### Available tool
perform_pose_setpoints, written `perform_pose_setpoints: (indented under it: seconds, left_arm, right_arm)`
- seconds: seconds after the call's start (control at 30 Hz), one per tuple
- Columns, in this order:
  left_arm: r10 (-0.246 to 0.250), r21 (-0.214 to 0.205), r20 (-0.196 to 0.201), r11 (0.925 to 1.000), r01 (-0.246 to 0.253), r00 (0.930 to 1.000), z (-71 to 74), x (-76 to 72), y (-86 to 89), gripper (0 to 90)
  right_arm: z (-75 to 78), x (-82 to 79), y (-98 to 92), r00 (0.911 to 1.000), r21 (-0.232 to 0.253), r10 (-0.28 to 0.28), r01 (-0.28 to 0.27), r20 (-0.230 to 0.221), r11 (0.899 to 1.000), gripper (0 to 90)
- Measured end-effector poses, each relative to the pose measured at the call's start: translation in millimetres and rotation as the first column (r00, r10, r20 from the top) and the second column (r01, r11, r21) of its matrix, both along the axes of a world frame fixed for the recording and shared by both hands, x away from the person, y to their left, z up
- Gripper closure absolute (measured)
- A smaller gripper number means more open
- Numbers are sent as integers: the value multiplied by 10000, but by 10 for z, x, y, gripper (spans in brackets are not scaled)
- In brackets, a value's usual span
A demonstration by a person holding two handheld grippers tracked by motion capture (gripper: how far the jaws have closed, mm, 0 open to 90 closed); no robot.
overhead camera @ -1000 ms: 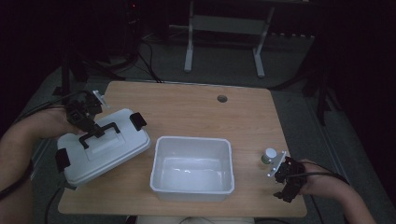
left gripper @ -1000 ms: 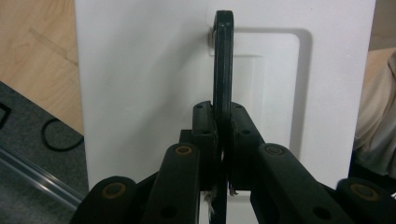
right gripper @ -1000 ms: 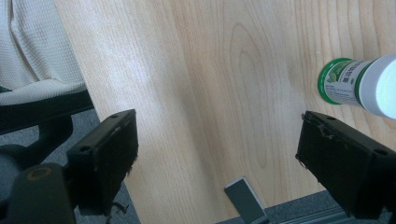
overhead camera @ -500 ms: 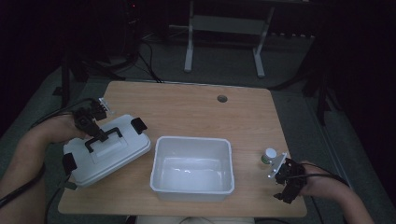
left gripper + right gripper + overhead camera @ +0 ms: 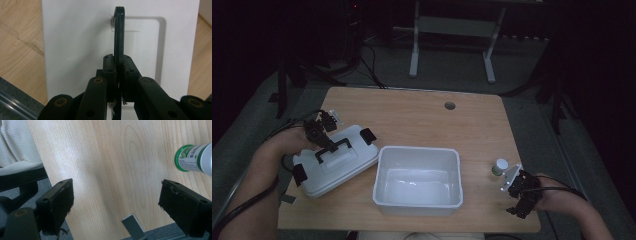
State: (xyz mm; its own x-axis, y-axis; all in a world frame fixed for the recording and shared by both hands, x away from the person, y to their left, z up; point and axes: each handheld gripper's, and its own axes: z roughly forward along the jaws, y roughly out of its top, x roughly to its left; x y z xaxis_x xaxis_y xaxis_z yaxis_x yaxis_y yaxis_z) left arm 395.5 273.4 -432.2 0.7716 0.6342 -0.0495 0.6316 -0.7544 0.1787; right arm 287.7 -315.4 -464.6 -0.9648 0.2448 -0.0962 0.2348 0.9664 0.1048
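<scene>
On table (image 5: 422, 112) now, gripper-held (image 5: 328, 144) lid (image 5: 337, 162)

Premises appear to be a lab or recording room rather than a home. Evidence: a plain wooden table (image 5: 412, 120) with a cable grommet hole (image 5: 450, 105), standing on grey carpet (image 5: 532, 125); loose cables (image 5: 367, 70) trailing across the floor; a metal equipment stand (image 5: 452, 55) behind; surroundings kept dark.

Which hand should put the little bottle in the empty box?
Probably the right. The right gripper is open and empty right beside the bottle, near the open box. The left gripper is busy, shut on the lid's handle.
</scene>
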Motion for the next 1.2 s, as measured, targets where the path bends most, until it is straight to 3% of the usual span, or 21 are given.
perform_pose_setpoints:
  seconds: [0.13, 0.4, 0.6, 1.2]
  left_arm:
    - [-206, 35, -93, 9998, 206, 9997, -85, 34, -54, 833]
    - [-86, 246, -316, 9997, 94, 9995, -212, 106, -72, 833]
    - [-55, 75, -323, 10000, 57, 9995, -269, 138, -89, 833]
    - [-117, 136, -484, 9998, 124, 9988, -401, 167, -153, 829]
  right_arm:
    - [-18, 1, -19, 10000, 45, -18, 18, -1, 10000, 123]
    - [-59, 6, -25, 10000, 112, -62, 62, -34, 9999, 123]
    - [-86, 12, -22, 10000, 137, -51, 51, -52, 9999, 123]
    - [-113, 39, -2, 9999, 102, 18, -17, -113, 9999, 123]
